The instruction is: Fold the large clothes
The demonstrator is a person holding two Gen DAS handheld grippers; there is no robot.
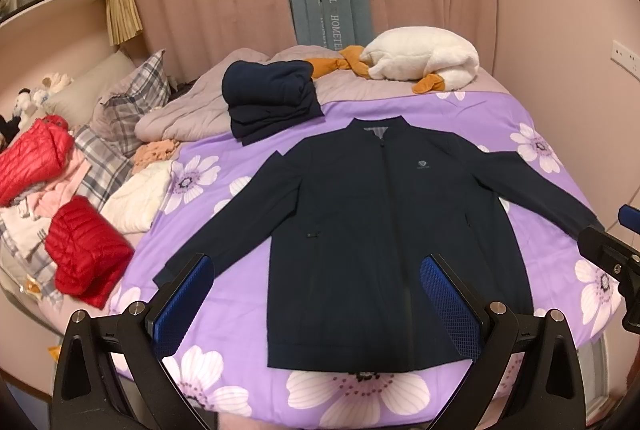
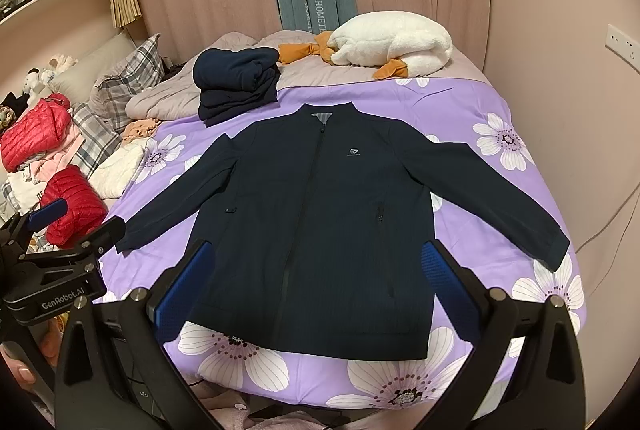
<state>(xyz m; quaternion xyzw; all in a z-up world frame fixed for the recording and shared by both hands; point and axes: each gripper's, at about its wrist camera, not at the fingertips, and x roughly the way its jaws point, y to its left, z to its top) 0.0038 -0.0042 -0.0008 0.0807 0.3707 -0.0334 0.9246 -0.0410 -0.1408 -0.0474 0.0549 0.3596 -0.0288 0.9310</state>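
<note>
Item 1: navy zip jacket [image 1: 360, 230], laid flat and front-up on the purple floral bedspread [image 1: 540, 118], zipped closed, collar toward the curtains, both sleeves spread outward, hem near the bed's front edge.

Item 2: left gripper [image 1: 316, 306], fingers spread wide, blue pads [image 1: 184, 302] facing inward, hovering above the jacket's lower half, holding nothing.

Item 3: right gripper [image 2: 316, 294], fingers likewise wide apart, empty, poised over the hem area. The left gripper's body shows at the left edge of the right wrist view.

Item 4: folded navy stack [image 1: 272, 94], beyond the jacket's collar, resting partly on a grey quilt [image 1: 180, 118].

Item 5: white plush goose [image 1: 424, 58], at the far end of the bed.

Item 6: 2 red puffer garments [image 1: 88, 250], left of the bedspread among plaid pillows [image 1: 132, 98] and mixed pale clothing.
</note>
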